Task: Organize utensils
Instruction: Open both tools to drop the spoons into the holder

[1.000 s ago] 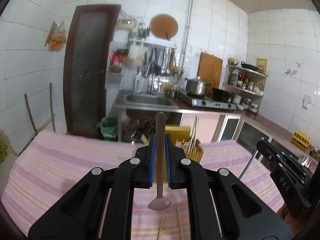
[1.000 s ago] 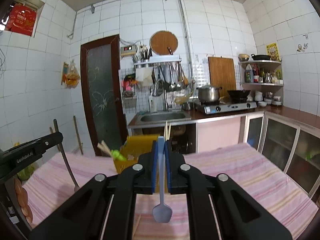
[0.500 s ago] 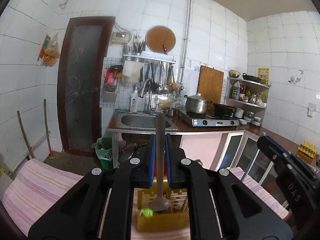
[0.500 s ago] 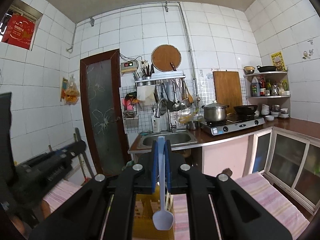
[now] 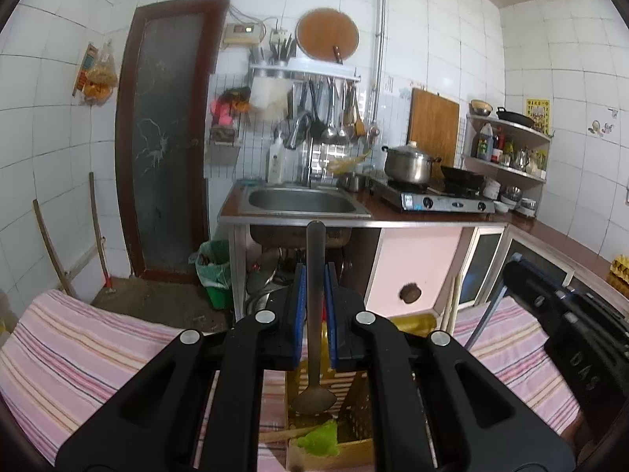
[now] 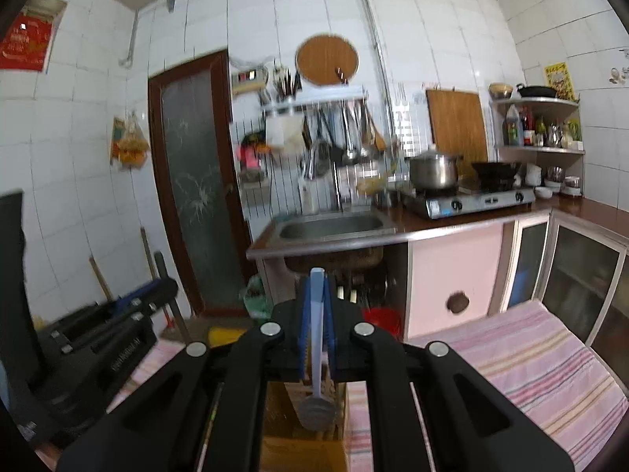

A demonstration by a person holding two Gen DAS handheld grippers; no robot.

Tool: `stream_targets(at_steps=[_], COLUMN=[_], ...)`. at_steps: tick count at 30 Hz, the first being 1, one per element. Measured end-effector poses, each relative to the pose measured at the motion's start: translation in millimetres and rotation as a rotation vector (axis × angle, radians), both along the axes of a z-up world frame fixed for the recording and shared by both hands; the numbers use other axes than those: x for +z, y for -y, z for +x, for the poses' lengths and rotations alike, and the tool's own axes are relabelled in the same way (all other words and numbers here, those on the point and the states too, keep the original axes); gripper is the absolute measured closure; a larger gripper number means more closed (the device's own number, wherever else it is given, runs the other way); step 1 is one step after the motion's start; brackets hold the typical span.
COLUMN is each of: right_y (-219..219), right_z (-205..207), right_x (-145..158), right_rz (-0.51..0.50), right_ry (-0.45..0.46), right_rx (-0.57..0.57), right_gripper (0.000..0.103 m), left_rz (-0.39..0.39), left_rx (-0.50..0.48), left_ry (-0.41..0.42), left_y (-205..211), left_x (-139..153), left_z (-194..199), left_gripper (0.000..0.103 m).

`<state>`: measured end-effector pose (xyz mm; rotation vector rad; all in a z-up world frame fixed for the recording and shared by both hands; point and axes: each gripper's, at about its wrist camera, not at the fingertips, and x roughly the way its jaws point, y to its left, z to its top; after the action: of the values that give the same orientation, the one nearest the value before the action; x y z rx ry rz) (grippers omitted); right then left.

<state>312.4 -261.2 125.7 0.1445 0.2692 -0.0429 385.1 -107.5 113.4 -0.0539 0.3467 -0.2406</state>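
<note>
My left gripper [image 5: 314, 275] is shut on a metal spoon [image 5: 314, 314], handle up, bowl down, right above the yellow utensil holder [image 5: 350, 405] on the pink striped cloth. A green-tipped utensil [image 5: 320, 438] lies in the holder. My right gripper [image 6: 316, 287] is shut on a light blue spoon [image 6: 316, 354], bowl down, over the same holder [image 6: 302, 444]. The right gripper shows at the right of the left wrist view [image 5: 574, 326]; the left gripper shows at the left of the right wrist view [image 6: 98, 338].
The pink striped cloth [image 5: 78, 354] covers the table. Chopsticks [image 5: 450, 306] stand up from the holder's far side. Beyond are a sink counter [image 5: 302, 200], a stove with a pot [image 5: 409, 165], a door [image 5: 165, 137] and cabinets [image 6: 570, 267].
Both grippers rose above the table, then tipped down over the yellow holder. Each spoon's bowl now hangs lower, just over the holder's compartments.
</note>
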Motion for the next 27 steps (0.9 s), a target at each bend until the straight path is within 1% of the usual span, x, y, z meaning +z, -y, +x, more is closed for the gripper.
stream_targets(at_steps=[2,3,4,5,6,7,8,10,12,15,17,21,24,27], right_y=[-1,-1,-1,0,1,1,1,1,1,-6,-12,-26,-38,-48], right_z=[1,1,-1,-4,-10,-15,-21,-34,-51,-79,-95,-119,-136,-145], right_x=[-5,-6,-6,-7,-6,-6,-6,-5,-4,-6,-11,-29,-54,-81], right_rz=[-0.02,-0.029,-0.034,-0.032,-0.03,-0.037,-0.052,-0.065,-0.068,-0.087,-0.097,-0.107,-0.09,-0.071], right_ry=[-0.042,-0.063,-0.086,-0.097,-0.1,-0.107,-0.118,-0.131,-0.143,-0.164,-0.179,-0.221,-0.273,-0.33], right_rx=[-0.012,-0.018,-0.025,-0.035,-0.045,-0.052,-0.061,-0.079,-0.091,-0.112,-0.116,-0.117,-0.111,-0.111], right_gripper=[0.094,0.085,0.074,0.045,0.037,0.037,0.037,0.037,0.036,0.034,0.033,0.033,0.033,0.033], left_rz=[0.006,0.005,0.003,0.0,-0.002,-0.001,0.003,0.014,0.012,-0.001,0.011,0.046,0.063,0.083], left_rx=[0.001,-0.002,-0.005,-0.007,-0.006,0.002,0.009,0.02,0.026,0.047,0.061,0.08,0.095,0.109], left_ry=[-0.008,-0.013,-0.019,-0.031,-0.035,-0.029,-0.017,0.004,0.002,0.0,-0.008,-0.036,-0.076,-0.115], left_y=[-2,-5,-6,-10,-13,-18,-22,-31,-41,-63,-76,-98,-111,-121], left_x=[2,5,6,9,11,15,18,25,29,31,28,12,-7,-32], left_z=[-1,-4,-6,-11,-15,-24,-33,-51,-68,-97,-115,-142,-157,-170], left_gripper=[0.095,0.094,0.09,0.076,0.067,0.05,0.041,0.035,0.02,0.01,0.006,0.005,0.005,0.005])
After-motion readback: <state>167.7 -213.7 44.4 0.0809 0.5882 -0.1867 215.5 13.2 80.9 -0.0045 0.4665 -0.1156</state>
